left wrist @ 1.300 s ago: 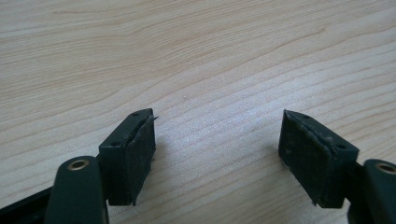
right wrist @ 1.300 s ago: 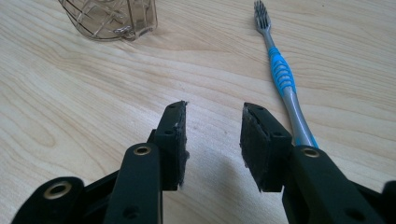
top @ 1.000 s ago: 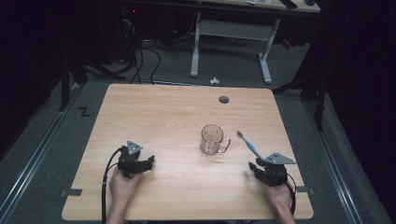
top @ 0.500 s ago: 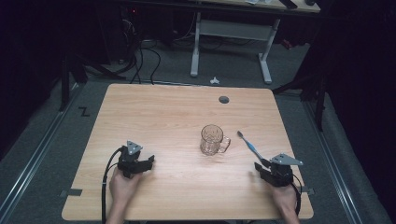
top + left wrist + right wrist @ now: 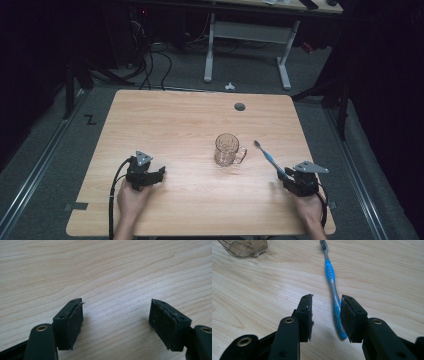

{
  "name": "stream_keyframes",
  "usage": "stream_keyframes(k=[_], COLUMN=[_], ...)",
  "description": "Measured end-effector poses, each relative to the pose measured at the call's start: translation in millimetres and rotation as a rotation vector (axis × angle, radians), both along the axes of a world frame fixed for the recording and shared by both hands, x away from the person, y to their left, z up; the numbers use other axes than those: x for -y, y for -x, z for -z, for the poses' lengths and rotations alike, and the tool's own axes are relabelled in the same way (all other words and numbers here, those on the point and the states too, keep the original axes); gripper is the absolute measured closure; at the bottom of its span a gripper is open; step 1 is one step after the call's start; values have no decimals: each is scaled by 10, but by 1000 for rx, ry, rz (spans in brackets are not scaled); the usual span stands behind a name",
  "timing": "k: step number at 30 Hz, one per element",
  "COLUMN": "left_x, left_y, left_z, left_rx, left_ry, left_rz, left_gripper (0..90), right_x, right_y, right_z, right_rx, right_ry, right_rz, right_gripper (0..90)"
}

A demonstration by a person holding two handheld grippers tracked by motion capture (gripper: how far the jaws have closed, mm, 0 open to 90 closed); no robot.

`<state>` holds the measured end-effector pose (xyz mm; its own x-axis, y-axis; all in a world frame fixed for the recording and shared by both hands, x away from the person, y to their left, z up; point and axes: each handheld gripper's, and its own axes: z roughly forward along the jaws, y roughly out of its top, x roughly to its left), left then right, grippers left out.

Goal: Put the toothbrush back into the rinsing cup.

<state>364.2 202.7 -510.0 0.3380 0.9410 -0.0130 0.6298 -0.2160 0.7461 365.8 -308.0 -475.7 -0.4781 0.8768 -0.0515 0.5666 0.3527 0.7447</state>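
Right gripper w/ jaws partly parted around the handle end of blue-and-grey plastic toothbrush, not yet clamped; brush flat on light wood table, centre-right of high view, beside clear glass mug. Left gripper wide apart, lower left, over bare wood.

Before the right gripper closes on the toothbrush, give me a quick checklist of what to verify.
1. Right gripper open: ok, jaws stand apart.
2. Toothbrush handle end between the jaws: ok, though it lies close against one jaw, off centre.
3. Toothbrush flat on the table: ok.
4. Glass mug apart from the toothbrush: ok, a gap shows in the high view.
5. Left gripper out of the way: ok, open over bare wood.
6. Jaws low enough to grip: cannot tell.
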Motion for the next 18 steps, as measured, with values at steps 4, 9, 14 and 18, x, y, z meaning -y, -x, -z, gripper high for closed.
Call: stream_keyframes(k=[4, 9, 14, 18], left_x=[0, 0, 0, 0], left_y=[0, 0, 0, 0], left_z=[0, 0, 0, 0], left_rx=[0, 0, 0, 0], left_ry=[0, 1, 1, 0], left_rz=[0, 0, 0, 0], left_gripper=[280, 280, 280, 281], right_x=[20, 49, 63, 78], right_y=[-35, -95, -135, -183], right_z=[-31, -60, -94, -131], right_rx=[-8, -18, -24, -25], right_ry=[2, 10, 22, 30], right_rz=[3, 5, 8, 9], right_gripper=[628, 633, 634, 634])
